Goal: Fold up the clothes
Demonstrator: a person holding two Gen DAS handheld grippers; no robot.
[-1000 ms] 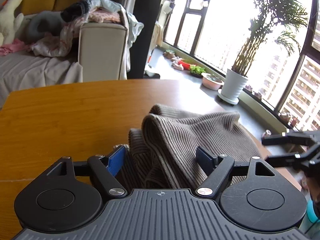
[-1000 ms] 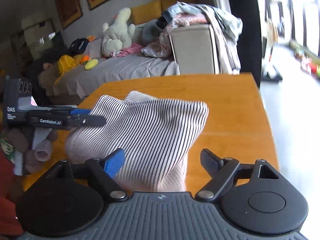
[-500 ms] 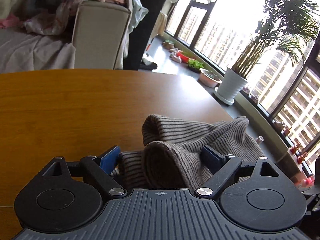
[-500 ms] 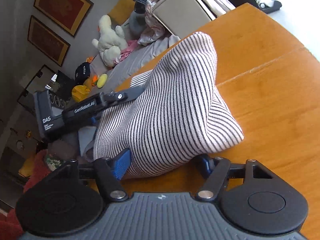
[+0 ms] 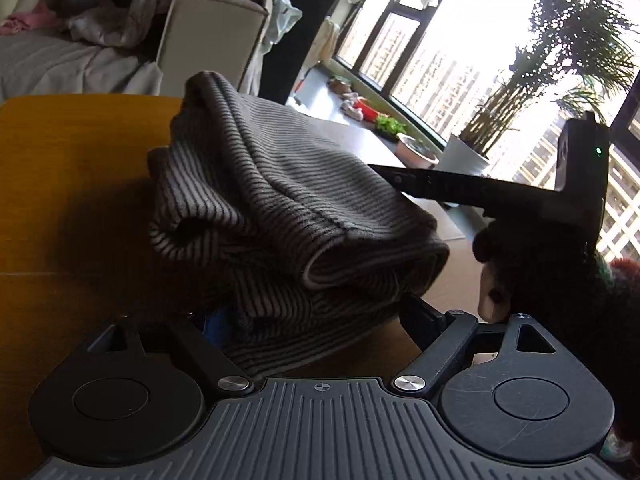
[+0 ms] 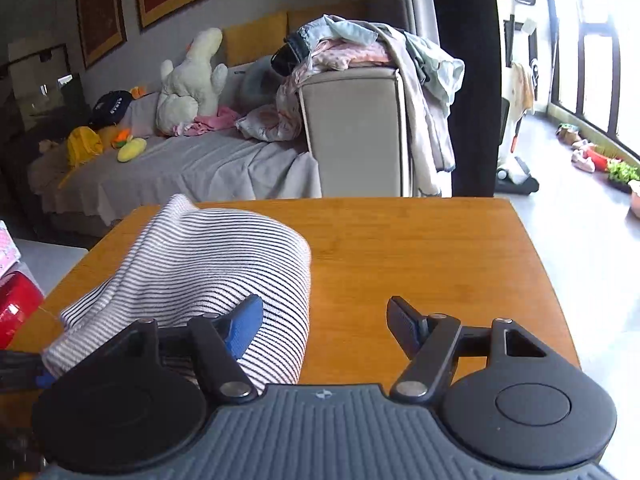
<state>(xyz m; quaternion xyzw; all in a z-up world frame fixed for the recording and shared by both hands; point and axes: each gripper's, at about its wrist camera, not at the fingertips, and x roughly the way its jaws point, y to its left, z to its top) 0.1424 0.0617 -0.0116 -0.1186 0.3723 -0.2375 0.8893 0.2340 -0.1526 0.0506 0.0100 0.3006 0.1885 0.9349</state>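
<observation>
A black-and-white striped knit garment (image 5: 272, 216) lies bunched on the wooden table (image 5: 60, 184). My left gripper (image 5: 316, 320) has its jaws wide apart with a thick fold of the garment between them; the left pad is hidden under the cloth. In the right wrist view the garment (image 6: 208, 264) lies at the table's left side. My right gripper (image 6: 324, 320) is open and empty; its blue pad (image 6: 244, 328) rests over the cloth's edge. The right gripper (image 5: 460, 188) also shows in the left wrist view, beside the garment.
The table (image 6: 420, 248) ends at its far and right edges. Behind it stand a sofa (image 6: 168, 168) with soft toys and an armchair (image 6: 356, 128) heaped with clothes. Potted plants (image 5: 500, 120) line the window. A red object (image 6: 16, 308) sits left of the table.
The right gripper let go of the garment and pulled back level, jaws open. The garment dropped into a lower heap. The left gripper opened wider and moved lower, closer to the cloth.
</observation>
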